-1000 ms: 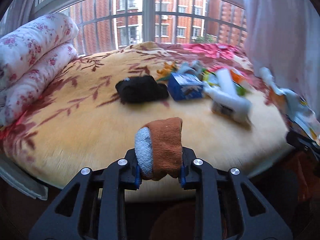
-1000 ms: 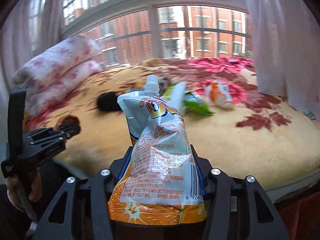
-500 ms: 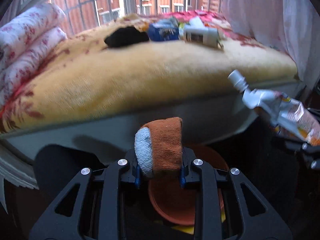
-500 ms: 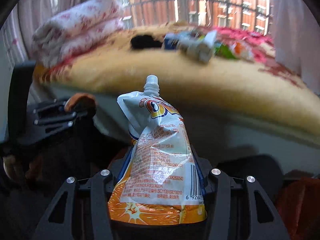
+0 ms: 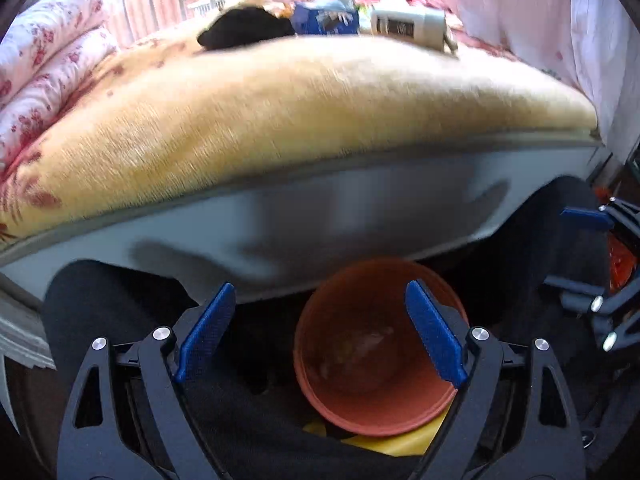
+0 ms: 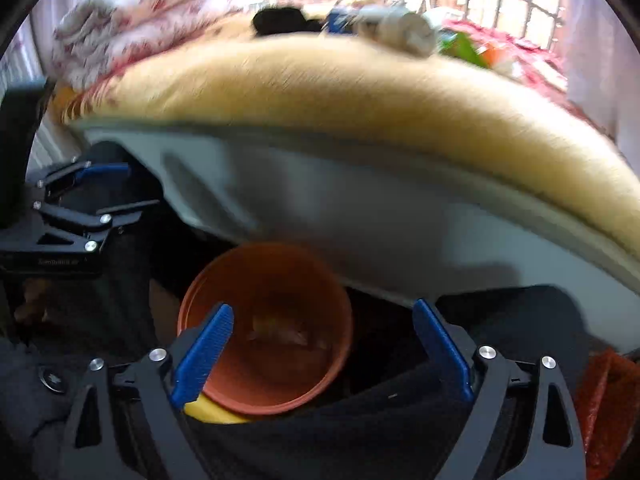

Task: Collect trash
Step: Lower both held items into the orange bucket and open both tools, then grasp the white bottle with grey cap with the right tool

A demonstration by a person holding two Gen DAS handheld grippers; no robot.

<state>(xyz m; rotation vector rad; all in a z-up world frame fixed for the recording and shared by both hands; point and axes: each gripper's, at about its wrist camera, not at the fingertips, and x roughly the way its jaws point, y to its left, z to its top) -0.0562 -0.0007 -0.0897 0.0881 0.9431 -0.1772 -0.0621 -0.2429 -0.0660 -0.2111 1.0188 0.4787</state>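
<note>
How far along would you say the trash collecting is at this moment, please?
Done: some pieces lie in the orange bin. In hand: nothing; the left gripper and right gripper are opening, empty, over it. Left: a black item, blue box and white bottle on the bed.

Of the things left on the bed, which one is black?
The dark bundle at the left end of the row; beside it sit a blue carton and a white bottle lying on its side.

Black skeletal left gripper (image 5: 316, 336) and right gripper (image 6: 324, 340) carry ribbed blue pads (image 5: 436, 336) and silver screws (image 5: 162, 333).
</note>
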